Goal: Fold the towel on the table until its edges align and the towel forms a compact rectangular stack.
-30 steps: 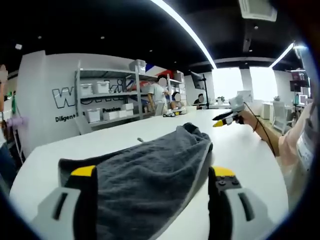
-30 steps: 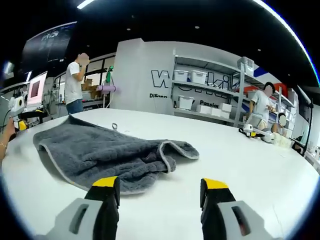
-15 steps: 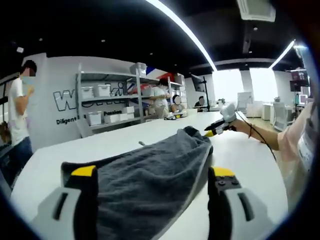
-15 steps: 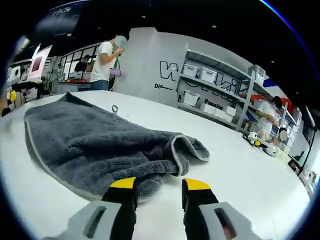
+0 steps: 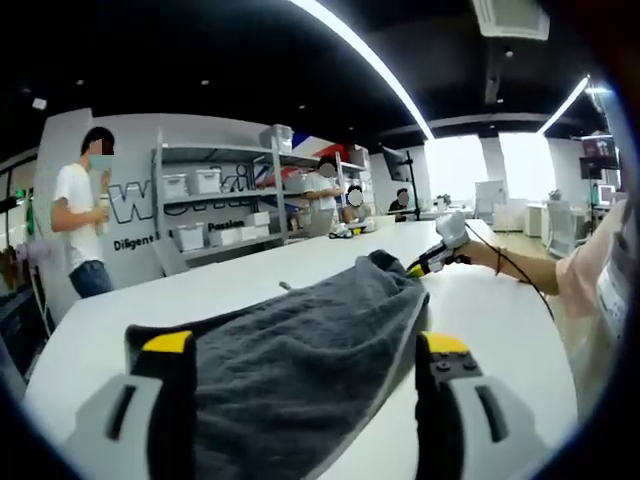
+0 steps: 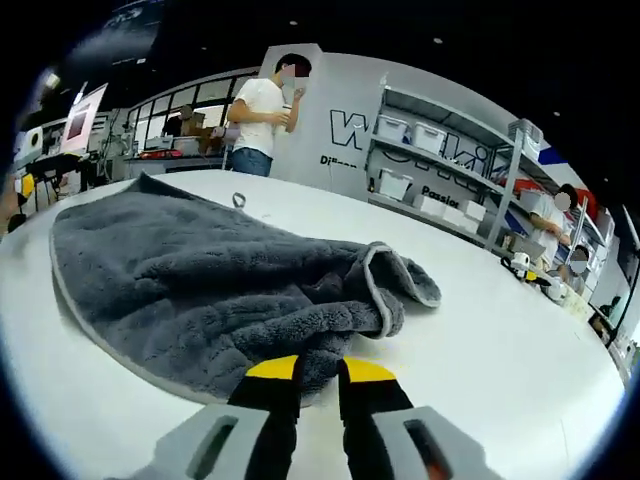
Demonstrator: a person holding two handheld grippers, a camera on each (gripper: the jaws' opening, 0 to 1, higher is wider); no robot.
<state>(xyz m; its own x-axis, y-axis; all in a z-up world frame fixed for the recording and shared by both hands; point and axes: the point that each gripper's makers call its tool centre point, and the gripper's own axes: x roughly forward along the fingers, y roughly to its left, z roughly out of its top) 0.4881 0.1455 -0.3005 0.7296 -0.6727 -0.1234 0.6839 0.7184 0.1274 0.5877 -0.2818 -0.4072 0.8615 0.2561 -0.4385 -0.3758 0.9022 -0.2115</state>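
A dark grey towel (image 6: 210, 285) lies rumpled and half-doubled on the white table (image 6: 500, 340). The right gripper (image 6: 318, 368) has its jaws nearly together at the towel's near hem, apparently pinching it, though the cloth between the tips is hard to make out. The left gripper (image 5: 305, 345) stands with jaws wide apart over the opposite end, holding nothing.

If that pinch has caught only one layer, lifting would drag the bunched flap askew and the edges would not meet. A thin bite could also slip free.

On the back wall (image 5: 130, 205), large letters begin "W"; smaller lettering beneath starts "Diligen", the rest unreadable.
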